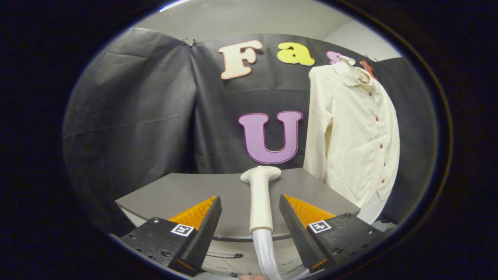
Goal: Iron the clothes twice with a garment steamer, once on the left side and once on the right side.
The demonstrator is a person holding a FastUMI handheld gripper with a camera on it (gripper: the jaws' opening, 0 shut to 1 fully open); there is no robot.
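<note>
Scene: a booth walled with black cloth, seen from a camera riding on the claw.
Table (186,190): grey, with a rounded front edge; it is the landmark for the places below.
Steamer (260,198): white, lying on the table with its handle over the front edge and its wide head pointing toward the far side of the table, near the cloth wall.
Hose (267,249): pale and ribbed, joined to the handle end of the steamer and dropping below the table's front edge.
Claw (251,225): spread wide, one finger on each side of the steamer's handle at the table's front edge. Neither finger touches the handle; a clear gap shows on both sides.
Fingers (202,229): ridged on their inner faces, angled inward toward the steamer.
Shirt (354,132): cream, long-sleeved, with a collar and a row of small dark red buttons down the front. It hangs upright at the table's far right corner, its hem falling below the tabletop beside the table's right edge.
Hanger: its top sits inside the shirt's collar; I cannot tell what holds it up.
</note>
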